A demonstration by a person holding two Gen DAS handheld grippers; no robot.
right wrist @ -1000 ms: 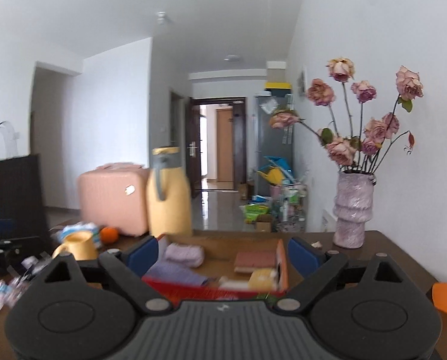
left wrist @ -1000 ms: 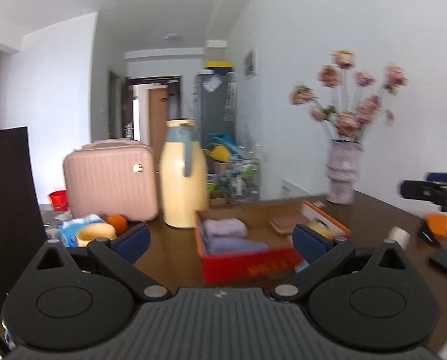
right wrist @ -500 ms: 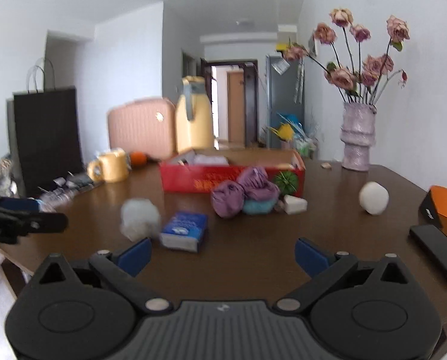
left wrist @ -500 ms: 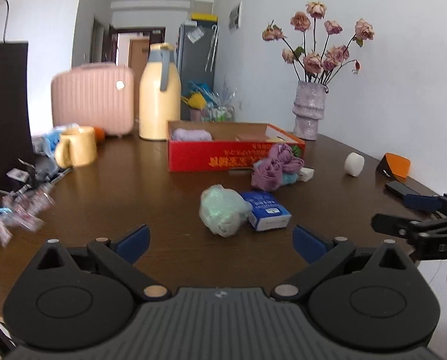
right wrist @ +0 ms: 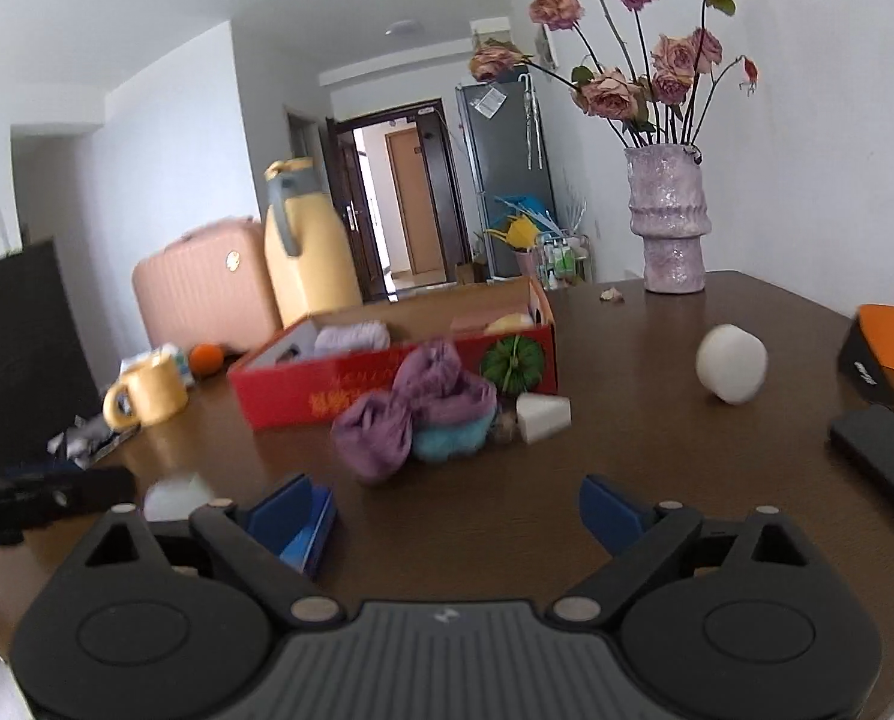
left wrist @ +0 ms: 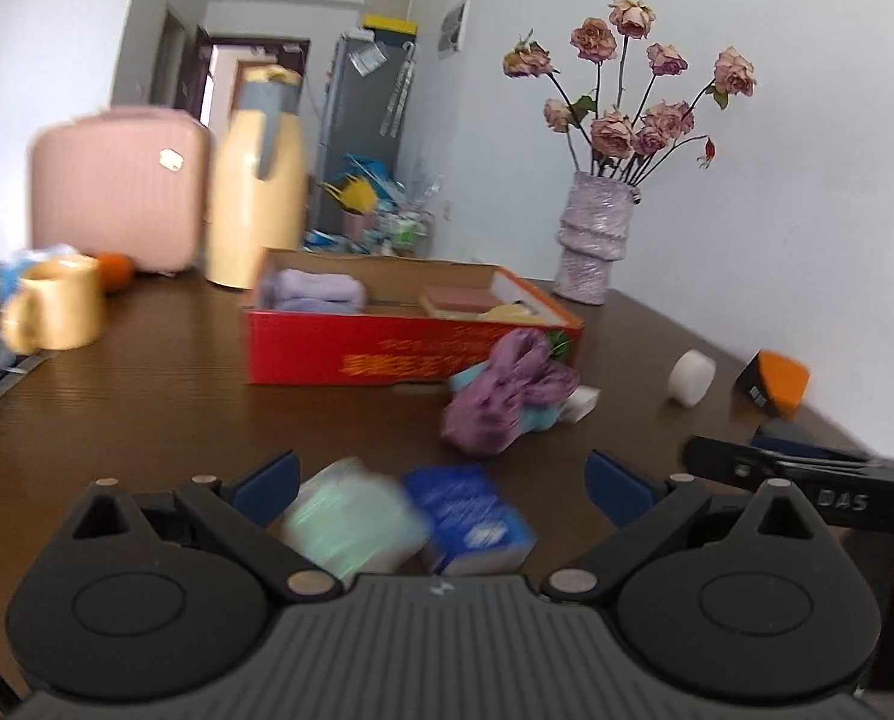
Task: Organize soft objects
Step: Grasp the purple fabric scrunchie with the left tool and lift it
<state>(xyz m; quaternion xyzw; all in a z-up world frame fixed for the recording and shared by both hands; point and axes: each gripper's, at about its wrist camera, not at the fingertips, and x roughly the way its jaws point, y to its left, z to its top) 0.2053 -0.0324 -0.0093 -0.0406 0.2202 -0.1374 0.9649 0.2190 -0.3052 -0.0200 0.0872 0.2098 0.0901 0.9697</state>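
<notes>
Soft bundle (left wrist: 351, 516), pale green, blurred, lies on the desk (left wrist: 177, 384) between the spread fingers of the left tongs (left wrist: 441, 483), nearer the left finger; nothing gripped. Blue packet (left wrist: 474, 519) touches it on the right. Right tongs (right wrist: 447, 513) spread wide, holding nothing, above bare desk. Further out, purple cloth (right wrist: 411, 414) heaped on a blue one (right wrist: 453, 441), just in front of the red box (right wrist: 327, 387). Box holds lilac folded cloths (left wrist: 312, 291) at the left end, a pink-topped sponge (left wrist: 459, 299) and something yellow, unclear, at the right. Beyond: mug (left wrist: 57, 312), vase (right wrist: 669, 219).
</notes>
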